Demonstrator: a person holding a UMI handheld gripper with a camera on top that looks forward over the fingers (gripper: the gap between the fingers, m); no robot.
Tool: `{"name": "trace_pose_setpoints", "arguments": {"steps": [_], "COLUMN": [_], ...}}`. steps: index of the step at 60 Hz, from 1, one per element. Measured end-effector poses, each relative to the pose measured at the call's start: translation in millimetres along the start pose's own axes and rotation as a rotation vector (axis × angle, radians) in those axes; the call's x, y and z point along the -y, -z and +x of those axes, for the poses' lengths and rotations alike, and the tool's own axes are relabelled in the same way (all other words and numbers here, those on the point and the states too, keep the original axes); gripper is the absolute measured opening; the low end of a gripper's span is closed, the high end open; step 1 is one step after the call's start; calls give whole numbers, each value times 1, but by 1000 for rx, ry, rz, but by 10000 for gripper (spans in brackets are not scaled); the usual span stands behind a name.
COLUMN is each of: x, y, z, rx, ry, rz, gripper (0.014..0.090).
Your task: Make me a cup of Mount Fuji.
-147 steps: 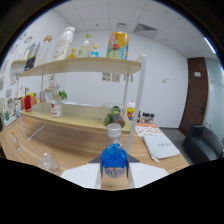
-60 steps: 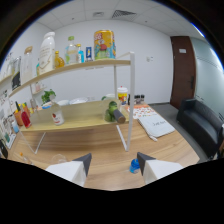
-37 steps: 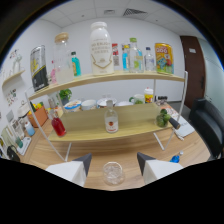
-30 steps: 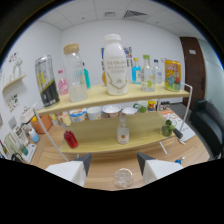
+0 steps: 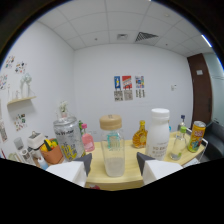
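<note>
My gripper (image 5: 114,165) is open at the height of the top shelf (image 5: 135,170). A clear glass jar with a tan lid (image 5: 112,150) stands upright on that shelf, just ahead of the fingertips and in line with the gap between them, with space on both sides. Left of the jar are a silver can (image 5: 67,143) and a small pink bottle (image 5: 88,142). To its right stand an amber bottle (image 5: 141,135) and a tall white bottle (image 5: 160,134). The white finger pads (image 5: 67,172) touch nothing.
Farther right on the shelf are a clear bottle (image 5: 180,141) and an orange can (image 5: 196,136). An orange cup (image 5: 50,153) sits at the left end. Posters (image 5: 129,88) hang on the back wall and a dark door (image 5: 216,85) is at the right.
The gripper has risen from the table and lower shelf to the top shelf and moved close to its bottles. The blue bottle once between the fingers is left behind on the table.
</note>
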Motion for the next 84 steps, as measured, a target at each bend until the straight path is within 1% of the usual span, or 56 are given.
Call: {"name": "trace_pose_setpoints", "arguments": {"steps": [6,7,9,12,16,20,31,41,46,52,54,56,60,70,74,84], "x": [-9,-10,-11,-9,-8,-7,-8,10,16,4,-5,-18,-53,-154,-190,-255], "y": [-26,-28,-32,-38,-42,-42,-38,-15,3,26,33,38,45,51,50,42], "z": [2,3,2,7,6,8,5,3,-2,-4,-7,-5,-4,0,1,4], "rx": [-14,-18,-26,-52,-58,-72,-37,-6,25,49,65,63,73,47,54,47], "ry": [4,5,11,16,21,15,25,51,41,39,41,43,51,-22,-87,-315], "rz": [-6,-12,-12,12,30,36,12,52,76,86,85,80,34,-70,-102,-134], "gripper": [761,739,666,543,430,430,404,395,394,395,394,394,392,392,394,394]}}
